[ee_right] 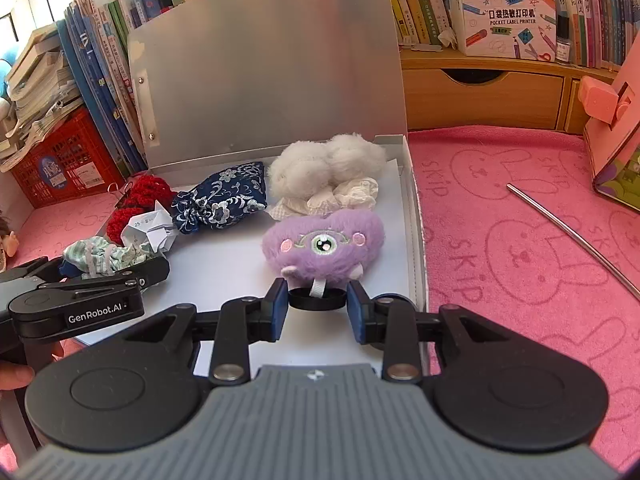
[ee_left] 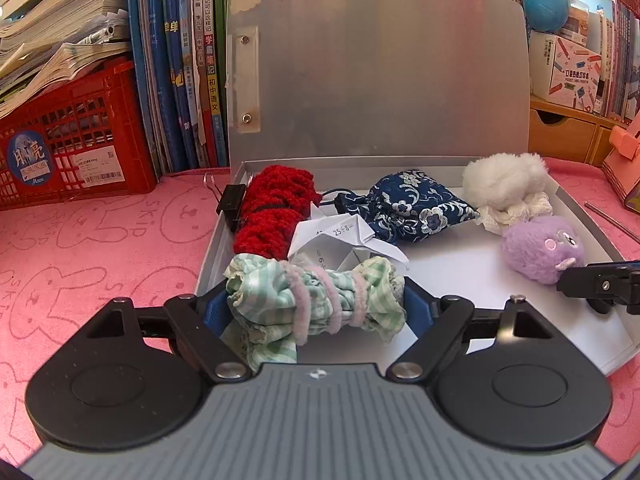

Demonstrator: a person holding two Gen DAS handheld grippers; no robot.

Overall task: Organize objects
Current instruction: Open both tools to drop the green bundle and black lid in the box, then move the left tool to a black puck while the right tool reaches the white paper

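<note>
An open grey box [ee_left: 580, 216] lies on the pink mat with its lid [ee_left: 380, 72] upright. My left gripper [ee_left: 316, 310] is shut on a green checked cloth bundle [ee_left: 280, 300] wound with pink cord, over the box's near left corner. In the right wrist view, my right gripper [ee_right: 318, 306] is shut on the black ring [ee_right: 316, 299] of a purple one-eyed plush [ee_right: 324, 240] that rests on the box floor near its right wall. Further back in the box lie a red knit piece [ee_left: 276, 208], folded paper [ee_left: 340, 236], a blue flowered pouch [ee_left: 416, 208] and a white fluffy toy [ee_left: 504, 180].
A black binder clip [ee_left: 230, 200] sits at the box's left wall. A metal rod [ee_right: 572, 236] lies on the pink mat [ee_right: 500, 220] to the right, near a pink box [ee_right: 616, 136]. A red crate [ee_left: 72, 148], upright books and wooden drawers [ee_right: 480, 96] line the back.
</note>
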